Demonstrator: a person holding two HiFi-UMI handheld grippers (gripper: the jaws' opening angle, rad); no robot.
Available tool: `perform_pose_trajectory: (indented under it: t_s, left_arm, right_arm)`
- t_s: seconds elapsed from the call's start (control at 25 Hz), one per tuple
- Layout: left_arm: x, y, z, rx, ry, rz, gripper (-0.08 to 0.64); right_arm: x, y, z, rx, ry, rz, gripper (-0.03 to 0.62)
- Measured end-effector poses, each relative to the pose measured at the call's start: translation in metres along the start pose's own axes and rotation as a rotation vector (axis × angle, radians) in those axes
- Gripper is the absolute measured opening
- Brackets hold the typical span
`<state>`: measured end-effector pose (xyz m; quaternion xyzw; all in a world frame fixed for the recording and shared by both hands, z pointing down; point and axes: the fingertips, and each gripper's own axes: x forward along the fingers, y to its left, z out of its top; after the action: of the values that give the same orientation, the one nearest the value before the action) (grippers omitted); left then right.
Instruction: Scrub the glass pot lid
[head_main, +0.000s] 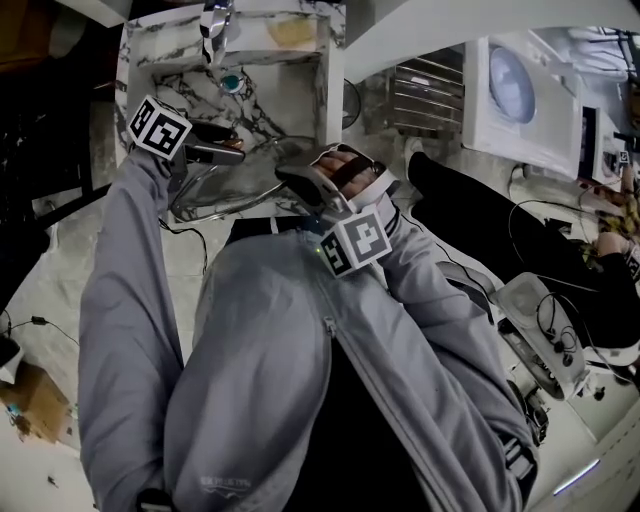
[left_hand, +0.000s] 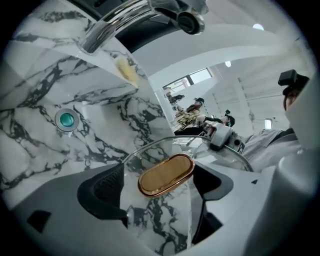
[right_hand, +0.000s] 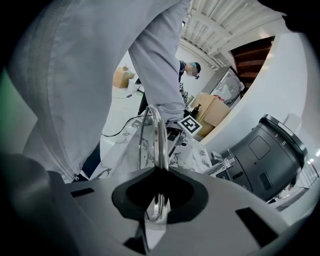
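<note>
Lid (head_main: 235, 185) hangs over the sink (head_main: 300, 95), with your right gripper (right_hand: 159, 195) holding its jaws clamped on the rim to steady it. Your left gripper (left_hand: 157, 187) has its jaws apart around the knob (left_hand: 166, 174), gripping nothing.

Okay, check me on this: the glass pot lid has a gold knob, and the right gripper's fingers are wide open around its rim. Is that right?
Not quite. The right gripper is not wide open: its fingers are shut tight on the rim of the glass pot lid, as the right gripper view shows. The gold knob is as you said.
</note>
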<state>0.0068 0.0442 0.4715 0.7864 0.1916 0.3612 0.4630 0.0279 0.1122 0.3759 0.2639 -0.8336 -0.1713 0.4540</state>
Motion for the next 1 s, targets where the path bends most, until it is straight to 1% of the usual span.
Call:
perform_pose_trajectory:
  t_s: [0.04, 0.12, 0.2, 0.24, 0.32, 0.36, 0.44, 0.6, 0.8, 0.92, 1.0]
  left_arm:
    - [0.002, 0.002, -0.002, -0.008, 0.008, -0.004, 0.437]
    - [0.009, 0.002, -0.005, -0.034, 0.039, -0.037, 0.44]
    - [0.018, -0.006, -0.007, -0.075, 0.065, -0.101, 0.439]
    - [0.022, -0.008, -0.006, -0.088, 0.064, -0.13, 0.439]
    - [0.024, -0.01, 0.0, -0.081, 0.041, -0.162, 0.437]
    - [0.024, -0.011, 0.005, -0.07, 0.028, -0.169, 0.431]
    - [0.022, -0.011, 0.014, -0.065, -0.002, -0.169, 0.365]
    - [0.011, 0.004, 0.023, -0.105, -0.064, -0.121, 0.36]
    - [-0.013, 0.016, 0.03, -0.135, -0.125, -0.039, 0.357]
    - [-0.02, 0.023, 0.031, -0.139, -0.125, 0.033, 0.357]
    - [-0.021, 0.026, 0.029, -0.118, -0.111, 0.079, 0.356]
  right_arm:
    - [-0.002, 0.003, 0.0, 0.007, -0.001, 0.008, 0.049]
    - [-0.005, 0.011, -0.002, 0.026, -0.002, 0.025, 0.049]
    - [-0.009, 0.016, -0.007, 0.044, 0.002, 0.033, 0.051]
    - [-0.01, 0.017, -0.01, 0.051, 0.006, 0.033, 0.049]
    - [-0.009, 0.012, -0.018, 0.058, 0.017, 0.027, 0.049]
    - [-0.008, 0.008, -0.023, 0.058, 0.025, 0.025, 0.049]
    - [-0.003, -0.001, -0.035, 0.06, 0.043, 0.024, 0.049]
    - [0.015, -0.018, -0.051, 0.061, 0.048, 0.038, 0.048]
    - [0.044, -0.039, -0.059, 0.03, 0.05, 0.059, 0.049]
    - [0.058, -0.04, -0.07, 0.033, 0.076, 0.078, 0.051]
    - [0.064, -0.036, -0.077, 0.064, 0.091, 0.094, 0.063]
